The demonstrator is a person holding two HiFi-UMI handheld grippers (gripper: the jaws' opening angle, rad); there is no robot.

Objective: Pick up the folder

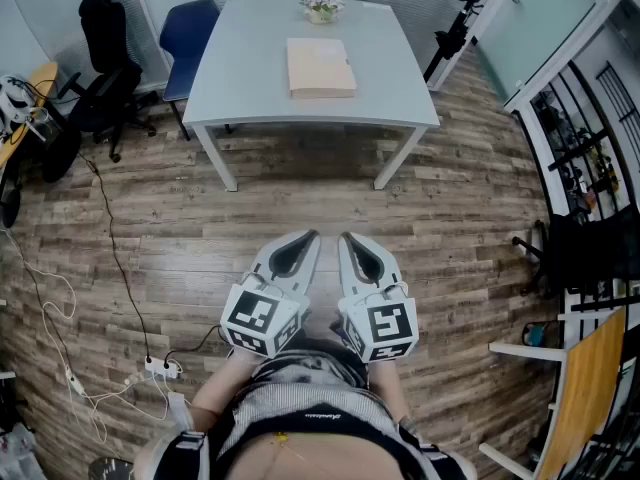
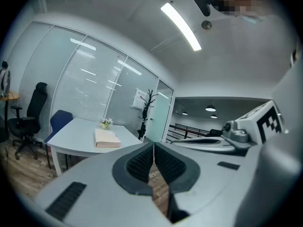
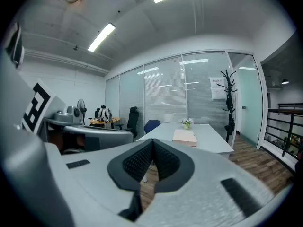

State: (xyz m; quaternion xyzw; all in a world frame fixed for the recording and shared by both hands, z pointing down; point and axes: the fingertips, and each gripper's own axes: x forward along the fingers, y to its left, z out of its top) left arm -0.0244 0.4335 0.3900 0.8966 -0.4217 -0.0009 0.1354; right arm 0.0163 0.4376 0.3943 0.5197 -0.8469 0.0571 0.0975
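A tan folder (image 1: 320, 67) lies flat on the pale grey table (image 1: 250, 88), far ahead of me; it also shows as the folder (image 2: 107, 138) in the left gripper view and the folder (image 3: 184, 137) in the right gripper view. My left gripper (image 1: 312, 235) and right gripper (image 1: 345, 236) are held side by side close to my body over the wooden floor, well short of the table. Both are shut with nothing between the jaws, as the left gripper (image 2: 153, 148) and right gripper (image 3: 152, 145) views confirm.
A small flower pot (image 1: 322, 7) stands at the table's far edge. A blue chair (image 1: 190, 38) and a black office chair (image 1: 100, 78) stand to the left. Cables and a power strip (image 1: 160, 368) lie on the floor at left. A wooden chair (image 1: 580, 388) is at right.
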